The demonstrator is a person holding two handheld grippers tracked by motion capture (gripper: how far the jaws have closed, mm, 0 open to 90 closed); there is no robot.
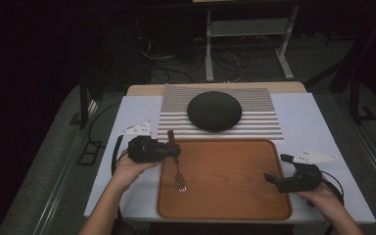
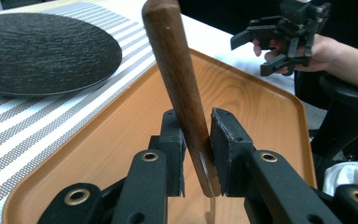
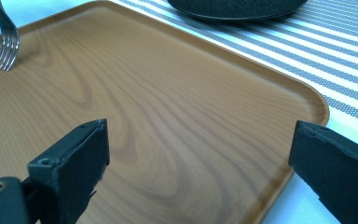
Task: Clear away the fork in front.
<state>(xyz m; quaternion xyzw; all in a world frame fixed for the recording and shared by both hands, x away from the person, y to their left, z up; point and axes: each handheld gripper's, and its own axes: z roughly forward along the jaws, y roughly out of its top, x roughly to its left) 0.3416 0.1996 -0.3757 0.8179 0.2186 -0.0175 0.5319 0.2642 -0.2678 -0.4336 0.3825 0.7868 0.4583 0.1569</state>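
A fork (image 1: 178, 172) with a dark wooden handle (image 2: 172, 60) stands tilted over the left part of the wooden tray (image 1: 230, 176), tines (image 3: 7, 44) down at the tray's surface. My left gripper (image 1: 174, 149) is shut on the handle; both pads press its lower end in the left gripper view, where the gripper (image 2: 196, 128) points across the tray (image 2: 261, 107). My right gripper (image 1: 276, 168) hovers at the tray's right edge, jaws wide apart and empty. In its own view the right gripper (image 3: 200, 144) faces the bare tray (image 3: 168, 93).
A black round plate (image 1: 214, 110) lies on a grey striped placemat (image 1: 259, 125) behind the tray. Both rest on a white tabletop (image 1: 301, 117). Beyond the table are a dark floor, cables and a metal stand (image 1: 247, 29).
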